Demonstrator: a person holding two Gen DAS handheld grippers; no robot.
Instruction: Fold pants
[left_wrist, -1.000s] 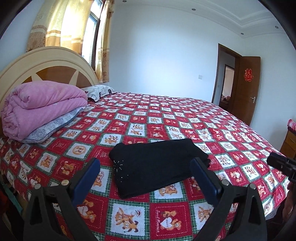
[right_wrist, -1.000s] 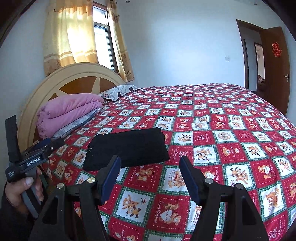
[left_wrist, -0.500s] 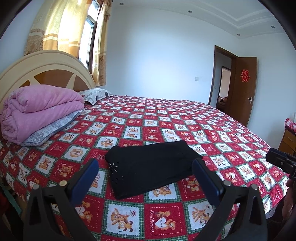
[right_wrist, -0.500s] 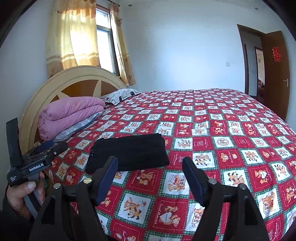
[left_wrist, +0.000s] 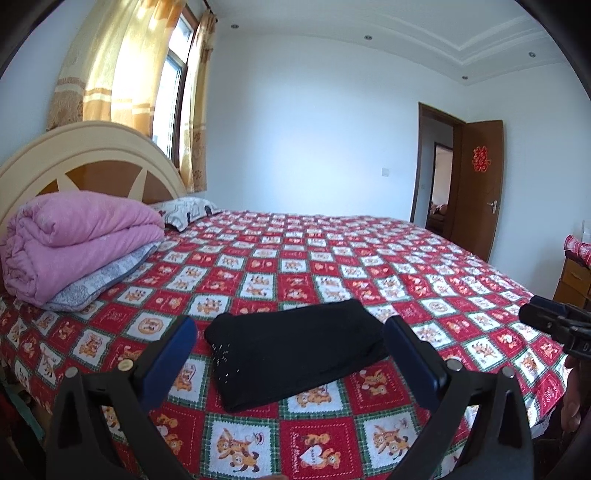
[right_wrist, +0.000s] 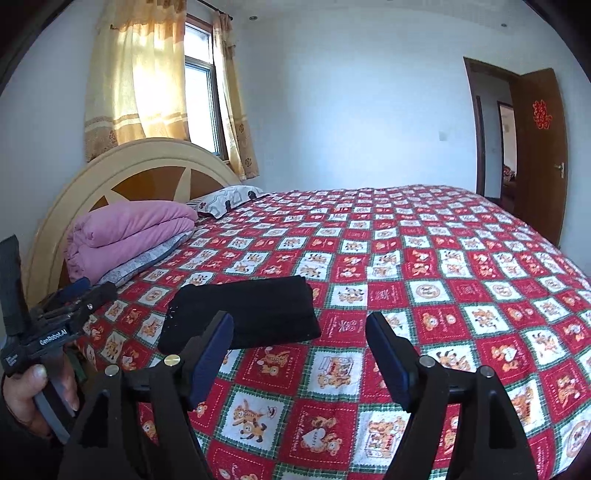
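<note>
Black pants (left_wrist: 295, 350) lie folded into a compact rectangle on the red patchwork bedspread (left_wrist: 332, 266), near the bed's front edge. They also show in the right wrist view (right_wrist: 243, 314). My left gripper (left_wrist: 290, 332) is open and empty, held back from the bed with the pants seen between its blue fingers. My right gripper (right_wrist: 299, 328) is open and empty, to the right of the pants and clear of them. The left gripper also shows in the right wrist view (right_wrist: 70, 295), held in a hand at the left edge.
A folded pink quilt (left_wrist: 74, 240) lies on a grey pillow by the wooden headboard (left_wrist: 85, 162). A second pillow (left_wrist: 184, 210) sits behind it. An open brown door (left_wrist: 476, 188) is at the far right, and a wooden cabinet (left_wrist: 572, 280) stands beside the bed.
Both grippers have drawn back and risen a little from the bed, so the pants look smaller and lower. The pants have not moved. Both grippers stay open.
</note>
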